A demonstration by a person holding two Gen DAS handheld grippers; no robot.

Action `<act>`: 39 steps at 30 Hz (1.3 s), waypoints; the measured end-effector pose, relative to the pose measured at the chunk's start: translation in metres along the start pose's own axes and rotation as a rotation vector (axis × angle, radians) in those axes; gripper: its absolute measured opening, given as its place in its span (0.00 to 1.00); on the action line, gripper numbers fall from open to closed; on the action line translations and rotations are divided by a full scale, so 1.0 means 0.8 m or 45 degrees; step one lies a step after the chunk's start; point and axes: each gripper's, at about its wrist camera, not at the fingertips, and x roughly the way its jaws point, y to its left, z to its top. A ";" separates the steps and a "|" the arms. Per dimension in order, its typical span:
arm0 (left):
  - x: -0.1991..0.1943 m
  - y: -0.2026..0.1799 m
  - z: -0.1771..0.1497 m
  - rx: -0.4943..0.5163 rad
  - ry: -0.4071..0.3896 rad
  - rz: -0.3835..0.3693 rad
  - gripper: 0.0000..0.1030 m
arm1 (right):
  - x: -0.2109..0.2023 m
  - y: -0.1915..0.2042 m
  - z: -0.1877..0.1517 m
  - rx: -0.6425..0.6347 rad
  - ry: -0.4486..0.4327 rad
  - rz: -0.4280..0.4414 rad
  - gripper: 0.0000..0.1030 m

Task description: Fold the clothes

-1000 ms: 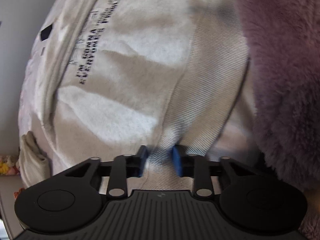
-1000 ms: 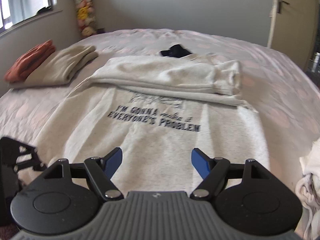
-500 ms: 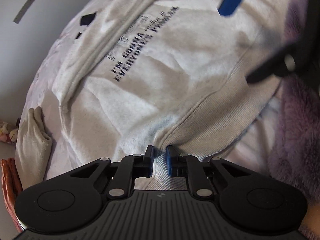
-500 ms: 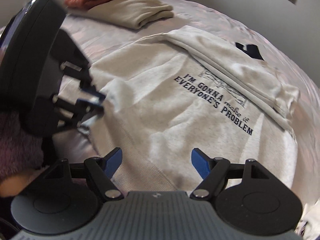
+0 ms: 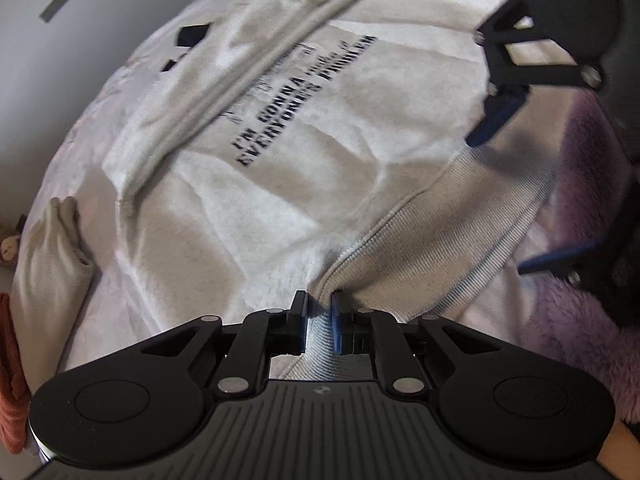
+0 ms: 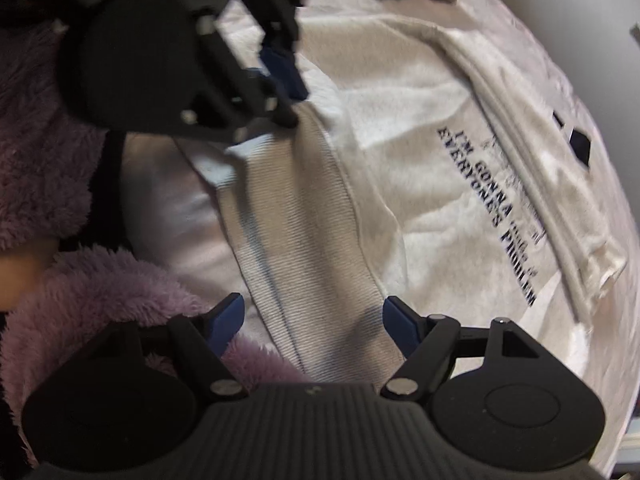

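A light grey sweatshirt (image 5: 280, 208) with dark printed lettering lies flat on the bed, its sleeves folded across the top. My left gripper (image 5: 320, 314) is shut on the ribbed hem (image 5: 440, 248), pinching up a small ridge of it. From the right wrist view the left gripper (image 6: 288, 92) shows at the upper left, on the same hem (image 6: 288, 200). My right gripper (image 6: 312, 308) is open and hangs just over the hem further along, the band running between its spread blue fingers (image 6: 400, 320). In the left wrist view the right gripper (image 5: 496, 204) is at the right edge.
A fluffy purple sleeve (image 6: 40, 140) of the person fills the near side by the hem. A folded beige garment (image 5: 44, 272) and an orange one (image 5: 10, 380) lie beside the sweatshirt. A small black item (image 5: 192, 34) lies beyond the sweatshirt's top.
My left gripper closed on the hem and lifted it a little. My right gripper rolled and came down from above the bed to the hem, still open.
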 end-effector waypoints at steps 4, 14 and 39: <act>0.006 -0.012 -0.001 0.076 0.039 -0.102 0.27 | 0.014 -0.020 -0.001 0.121 0.074 0.123 0.75; 0.024 -0.051 -0.005 0.309 0.169 -0.167 0.52 | 0.044 -0.022 0.005 0.181 0.194 0.098 0.67; -0.003 0.032 0.026 -0.021 0.097 0.101 0.10 | -0.011 -0.049 -0.027 0.455 -0.205 -0.053 0.41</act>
